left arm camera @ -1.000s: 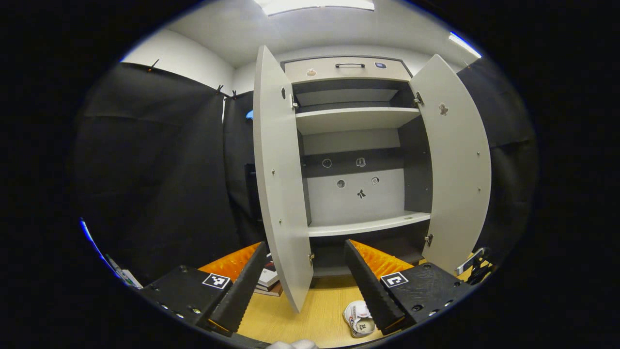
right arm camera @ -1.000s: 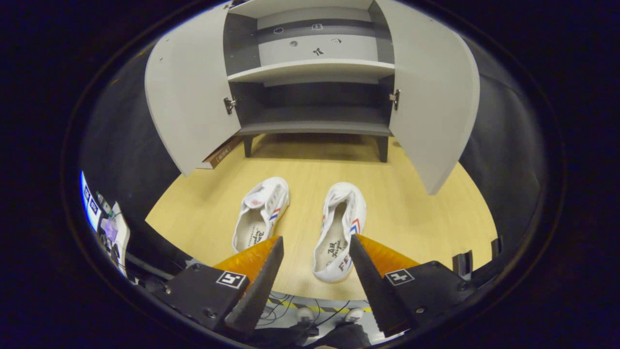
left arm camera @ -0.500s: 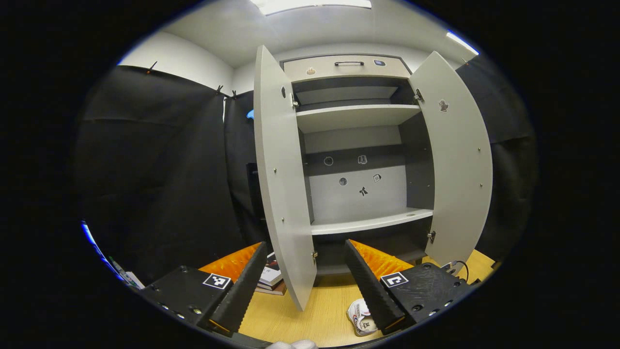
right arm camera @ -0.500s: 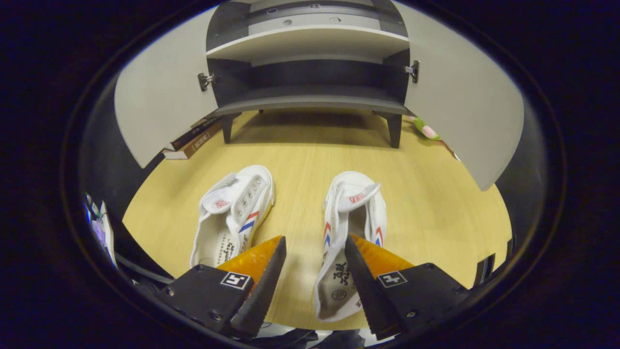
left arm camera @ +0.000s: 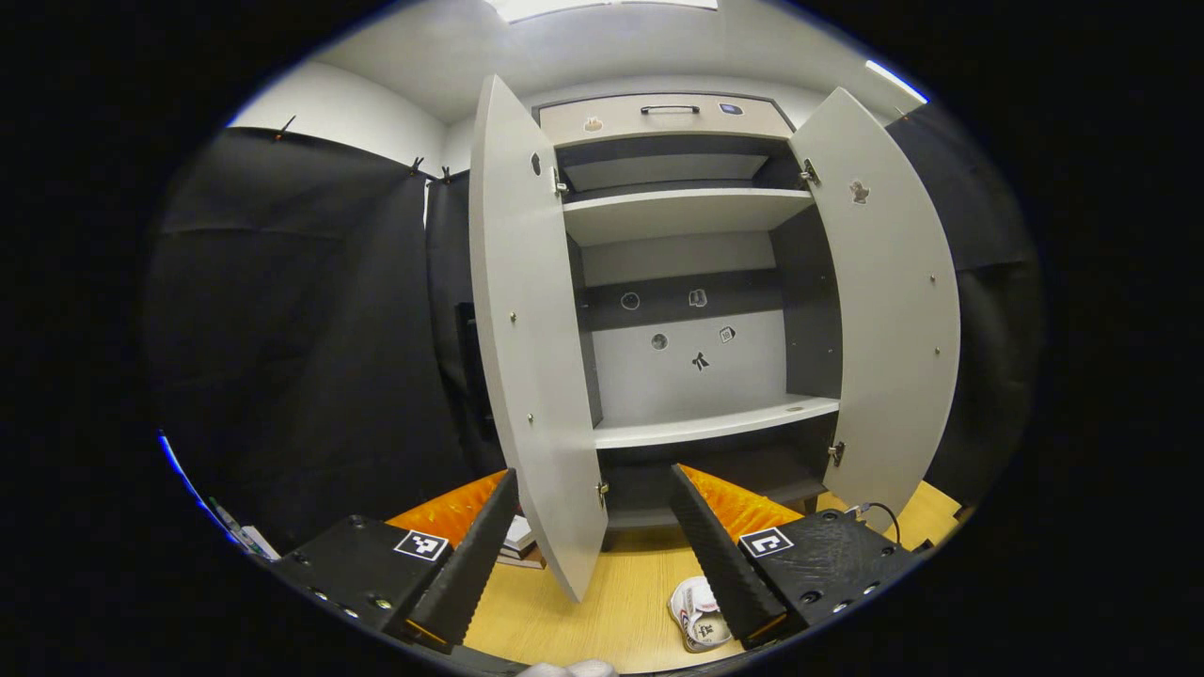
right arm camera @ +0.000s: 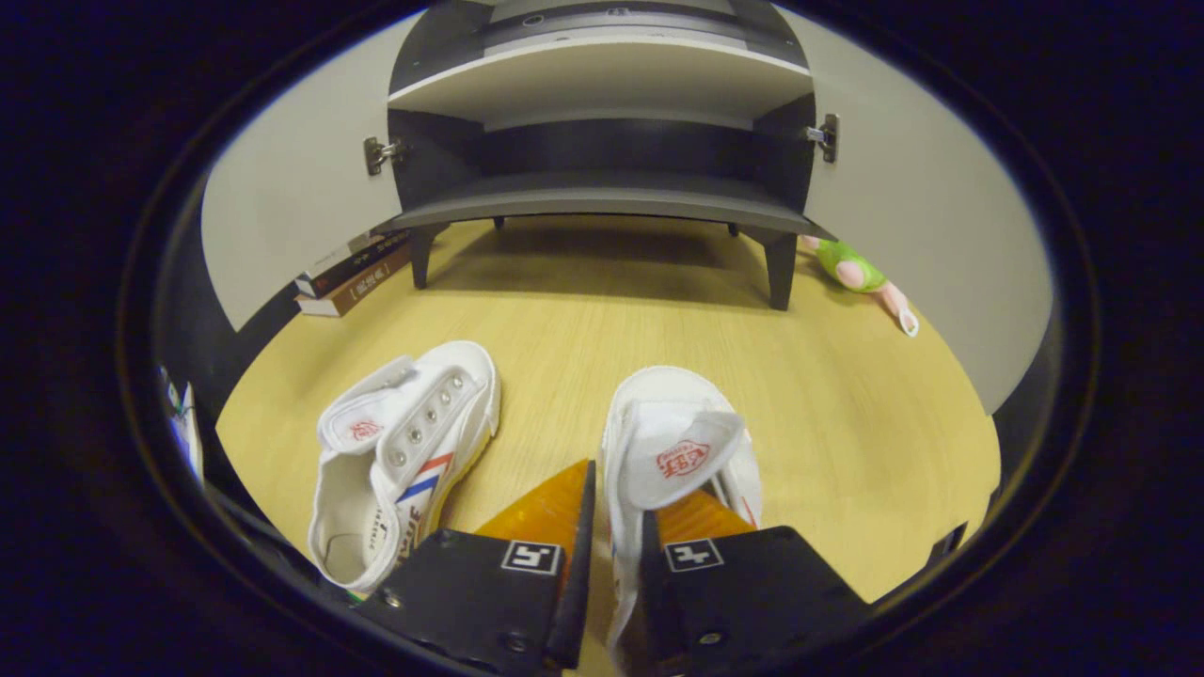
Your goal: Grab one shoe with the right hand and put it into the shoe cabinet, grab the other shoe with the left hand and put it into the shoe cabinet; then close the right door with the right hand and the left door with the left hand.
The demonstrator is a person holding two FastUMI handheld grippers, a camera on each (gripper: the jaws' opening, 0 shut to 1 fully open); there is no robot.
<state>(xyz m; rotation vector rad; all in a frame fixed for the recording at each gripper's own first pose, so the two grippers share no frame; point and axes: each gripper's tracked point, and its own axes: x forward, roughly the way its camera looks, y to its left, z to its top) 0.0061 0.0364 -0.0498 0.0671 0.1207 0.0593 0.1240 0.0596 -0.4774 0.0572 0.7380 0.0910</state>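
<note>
Two white shoes with red and blue stripes lie side by side on the wooden floor in front of the open shoe cabinet (right arm camera: pixel 602 193). In the right gripper view my right gripper (right arm camera: pixel 616 503) is shut on the side wall of the right-hand shoe (right arm camera: pixel 682 447), close to its opening. The left-hand shoe (right arm camera: pixel 404 456) lies free beside it. In the left gripper view my left gripper (left arm camera: pixel 593 481) is held up and open, facing the cabinet's shelves (left arm camera: pixel 710 428). Both grey doors stand open, the left door (left arm camera: pixel 522 357) nearest my fingers. A bit of one shoe (left arm camera: pixel 694 613) peeks out low down.
A stack of books (right arm camera: pixel 353 273) lies on the floor left of the cabinet, behind the left door. A green soft toy (right arm camera: pixel 851 268) lies by the cabinet's right leg. The right door (left arm camera: pixel 889 310) swings out wide. Black cloth walls close in both sides.
My right gripper has dropped onto the right-hand shoe and gone from open to shut on its side wall. The left gripper has drifted slightly closer to the cabinet and stays open.
</note>
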